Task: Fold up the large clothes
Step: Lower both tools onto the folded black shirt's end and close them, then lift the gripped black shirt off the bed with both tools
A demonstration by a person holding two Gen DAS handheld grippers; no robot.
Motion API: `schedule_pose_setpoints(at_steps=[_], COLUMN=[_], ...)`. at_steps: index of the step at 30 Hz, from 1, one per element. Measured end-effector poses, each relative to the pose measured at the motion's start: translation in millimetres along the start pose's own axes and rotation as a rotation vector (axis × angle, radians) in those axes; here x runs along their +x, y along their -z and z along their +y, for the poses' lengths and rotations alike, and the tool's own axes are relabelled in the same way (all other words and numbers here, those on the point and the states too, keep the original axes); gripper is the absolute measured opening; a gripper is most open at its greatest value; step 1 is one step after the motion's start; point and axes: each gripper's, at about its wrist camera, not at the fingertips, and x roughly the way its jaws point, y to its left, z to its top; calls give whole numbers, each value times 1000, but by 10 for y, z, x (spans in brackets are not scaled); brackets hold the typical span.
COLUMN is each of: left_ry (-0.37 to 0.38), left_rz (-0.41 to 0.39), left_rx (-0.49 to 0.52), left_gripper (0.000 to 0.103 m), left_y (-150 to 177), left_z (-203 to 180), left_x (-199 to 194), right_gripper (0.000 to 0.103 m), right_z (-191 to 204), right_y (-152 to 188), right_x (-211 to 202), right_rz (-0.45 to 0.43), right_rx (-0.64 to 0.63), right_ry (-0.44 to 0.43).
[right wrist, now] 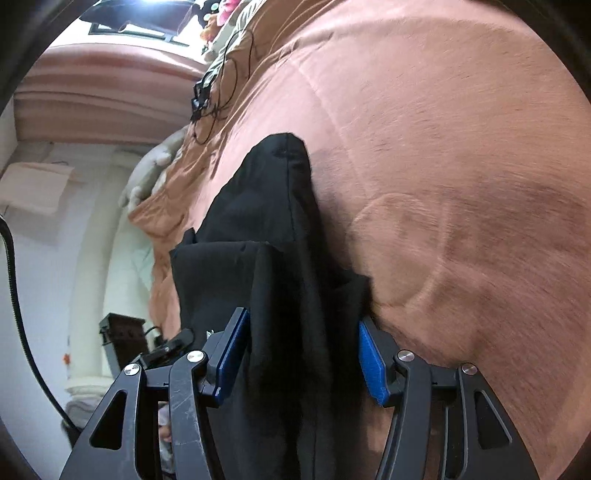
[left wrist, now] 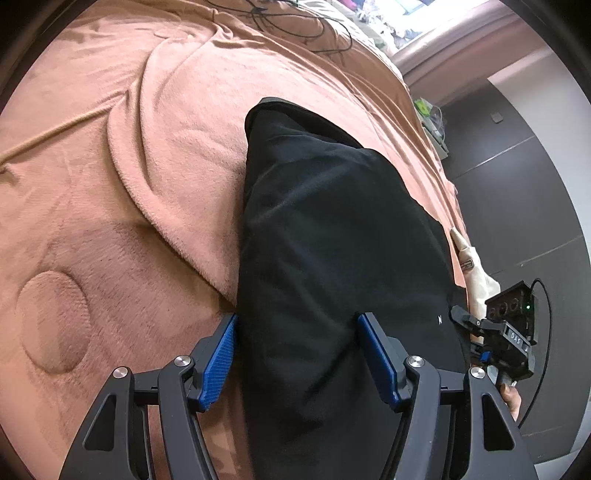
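Observation:
A large black garment point(left wrist: 332, 236) lies lengthwise on a pinkish-brown blanket point(left wrist: 129, 184). My left gripper point(left wrist: 297, 354) is open, its blue pads point(left wrist: 218, 365) wide apart on either side of the garment's near edge. The garment also shows in the right wrist view point(right wrist: 266, 236), with a folded layer on top. My right gripper point(right wrist: 299, 354) is open too, its blue pads point(right wrist: 373, 365) apart with cloth between them. The right gripper's body point(left wrist: 506, 332) shows at the right of the left wrist view, beside the garment's edge.
Black cables point(left wrist: 295, 26) lie on the blanket at the far end. The bed's right edge point(left wrist: 443, 177) drops to a dark floor. A beige cloth item point(left wrist: 476, 269) sits by that edge. A pale curtain and wall point(right wrist: 92, 258) stand beyond the bed.

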Motion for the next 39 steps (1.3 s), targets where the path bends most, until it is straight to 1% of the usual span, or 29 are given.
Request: schedule_pose_setpoints(at_steps=[2,3,4,5,7,9,10,12,16,18,22,30,36,39], left_ry=[5,5,3,-1,-12,-29,-34,-46,-69,-67,-47,-6,33,56], left_rz=[-3,-4,-5,-9,-17,-32,-40,-54,-88,-103,-138,-207,-239,-257], left_rx=[-7,-9,-9,-9,-5,5,10,26,71,78,97,126,151,171], left_gripper=[67,67,67,65,61,52,50,43,36,34,32,30,29,28], left_y=[-2,-3,-6,-10,1,19,30,42,92,116,171,394,615,756], left_z=[-2,-4,-13,-24,-55,-108,-130,-184,-345,-398,-535,-770,-975,-1093], left_x=[28,32,38,38,22,-14,-41,-108,-274,-374,-596,-1092,-1397,-1518], right_gripper=[55,45,34,33,25,18,16,14,13,13,13,13,13,13], right_z=[9,13,24,23,51,147,197,303,495,587,749,1108,1377,1470], right_y=[-46,-61,-76,-71,-57,-17,-1,41,99,139,254,560,829,1006], right_x=[63,68,84,90,74,7,-23,-104,-241,-326,-506,-911,-1236,-1470], right_rz=[10,10,7,9,-6,-38,-50,-68,-95,-113,-145,-211,-273,-312], right_rx=[-3,-3,-8,-10,-19,-71,-92,-127,-159,-171,-191,-238,-274,-293], right_ry=[-17,-15,-10,-8,11,27,26,28,46,51,50,56,55,48])
